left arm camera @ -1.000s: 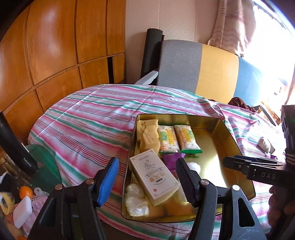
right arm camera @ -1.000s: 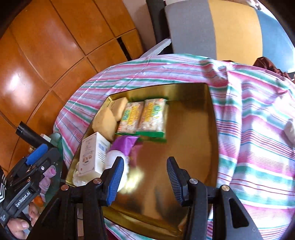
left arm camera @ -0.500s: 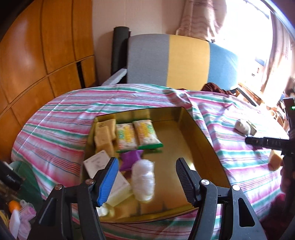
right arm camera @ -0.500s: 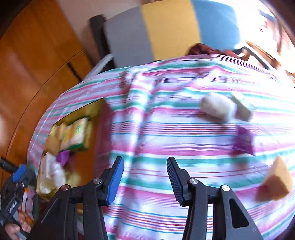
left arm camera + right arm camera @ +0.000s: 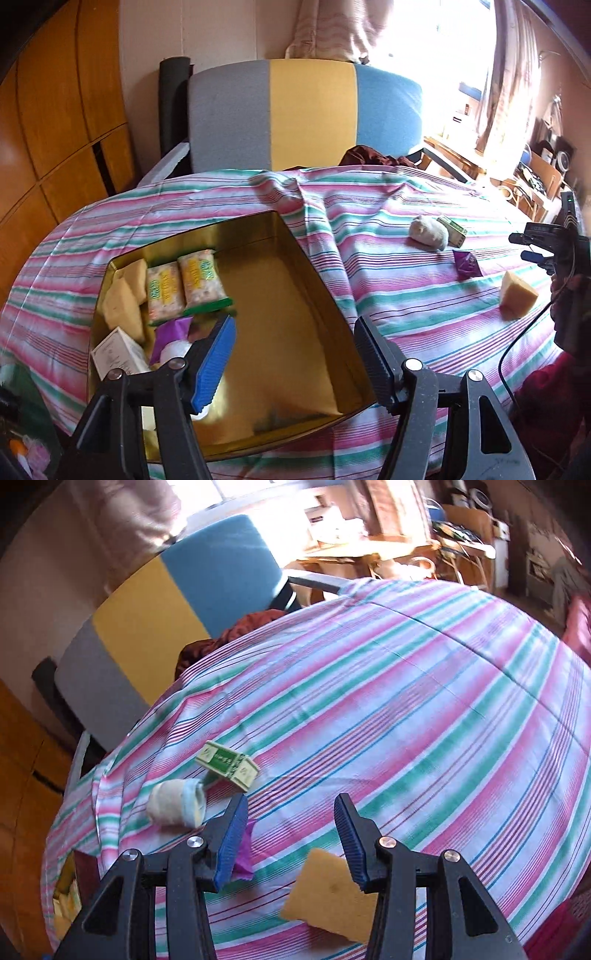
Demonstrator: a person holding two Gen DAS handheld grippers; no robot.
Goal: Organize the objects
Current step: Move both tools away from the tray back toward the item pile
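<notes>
A gold tin (image 5: 314, 295) sits on the striped cloth and holds yellow sponges (image 5: 122, 306), two snack packs (image 5: 184, 284), a purple wrapper (image 5: 173, 332) and a white box (image 5: 118, 354). My left gripper (image 5: 295, 362) is open and empty over the tin's near side. My right gripper (image 5: 290, 838) is open and empty, above a yellow sponge (image 5: 328, 893). Beside it lie a purple wrapper (image 5: 245, 853), a white roll (image 5: 177, 803) and a green-and-cream box (image 5: 229, 764). The same loose items show in the left wrist view, right of the tin: sponge (image 5: 517, 295), wrapper (image 5: 467, 264), roll (image 5: 428, 232).
A grey, yellow and blue chair back (image 5: 306, 114) stands behind the table. Dark red cloth (image 5: 225, 635) lies at the table's far edge. Wooden cupboards (image 5: 55, 110) are to the left. Cluttered desks (image 5: 424, 535) stand by the window.
The right gripper has swung from over the tin to the loose items on the right. The left gripper has turned right, still over the tin. Both stay open.
</notes>
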